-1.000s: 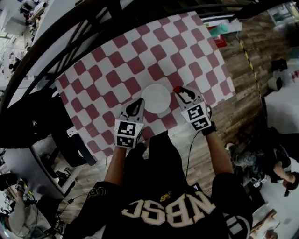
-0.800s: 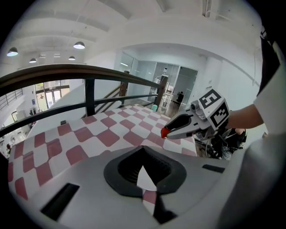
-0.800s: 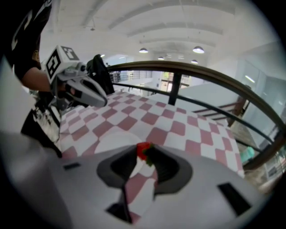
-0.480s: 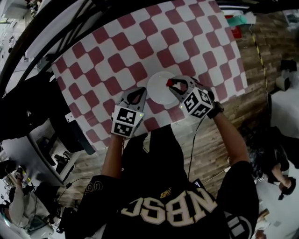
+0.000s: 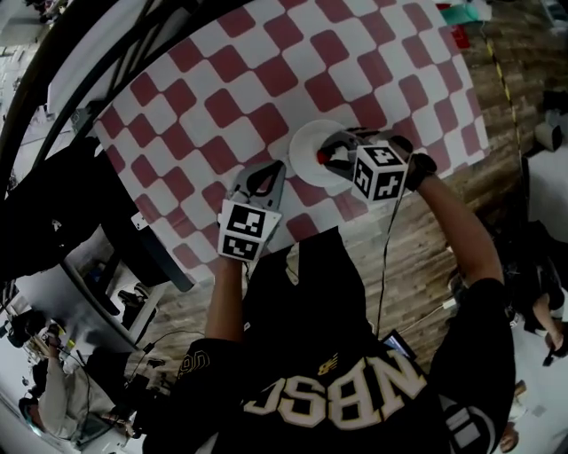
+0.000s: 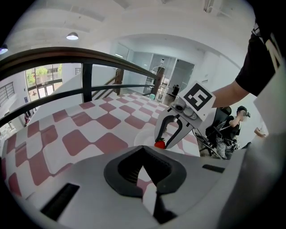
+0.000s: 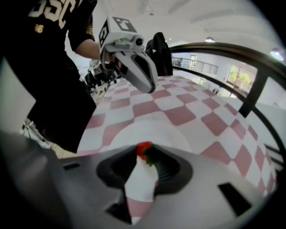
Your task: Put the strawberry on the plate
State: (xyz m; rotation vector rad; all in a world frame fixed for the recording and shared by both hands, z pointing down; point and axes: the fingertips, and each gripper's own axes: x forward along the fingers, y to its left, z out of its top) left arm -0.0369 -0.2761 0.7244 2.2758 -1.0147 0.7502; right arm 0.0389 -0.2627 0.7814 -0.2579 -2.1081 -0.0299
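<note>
In the head view the white plate [image 5: 304, 140] lies on the red-and-white checked table [image 5: 222, 106]. My right gripper [image 5: 327, 160] is shut on the small red strawberry [image 5: 323, 158] and holds it over the plate's near right part. In the right gripper view the strawberry [image 7: 144, 149] is pinched at the jaw tips of that gripper [image 7: 145, 153], with the plate [image 7: 147, 127] just below. The left gripper view shows the strawberry [image 6: 160, 143] hanging low over the plate [image 6: 142, 136]. My left gripper [image 5: 269, 168] is shut and empty, left of the plate and near the table's front edge.
A black railing [image 5: 80, 97] curves round the table's far and left sides. Wood floor [image 5: 417, 257] lies below the table's near edge. Red and teal items [image 5: 457, 25] sit at the far right corner. Seated people [image 6: 237, 123] are off to the right.
My right gripper has carried the strawberry leftward, from beside the plate to over it. The left gripper has stayed close to where it was.
</note>
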